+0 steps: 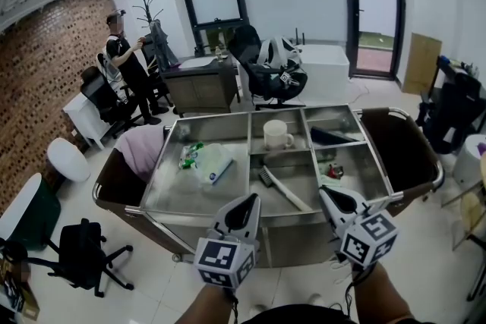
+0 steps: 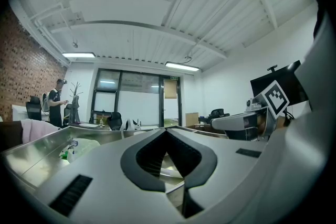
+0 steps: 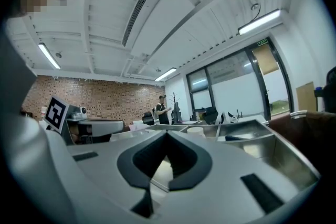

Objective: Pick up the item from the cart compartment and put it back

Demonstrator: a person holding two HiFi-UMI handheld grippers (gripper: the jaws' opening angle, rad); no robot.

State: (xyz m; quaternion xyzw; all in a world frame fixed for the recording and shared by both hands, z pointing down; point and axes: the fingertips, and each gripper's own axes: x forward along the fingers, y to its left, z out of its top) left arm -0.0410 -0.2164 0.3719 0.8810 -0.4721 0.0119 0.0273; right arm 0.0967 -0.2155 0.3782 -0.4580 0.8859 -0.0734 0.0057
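The steel cart (image 1: 156, 172) fills the middle of the head view, with a dark bag hung at each end. Its top is split into compartments, and the task does not say which item is meant.

The cart's large left compartment holds a crumpled clear bag with small bottles (image 1: 203, 160). This looks soft, light and slippery, so it is best pinched at a fold.

In the cart's far middle compartment stands a white mug (image 1: 277, 135). It is probably stiff, smooth and breakable, so the handle or the rim wall is the place to grip.

In the cart's near middle compartment lies a brush (image 1: 284, 189), slanted with its bristle head to the left. It looks light and rigid, and the long pale handle near its middle gives the surest hold.

The left tool (image 1: 253, 199) and the right tool (image 1: 322, 191) hover at the cart's near edge. Each one's own view shows its tips meeting with nothing between them, so both are closed and empty.
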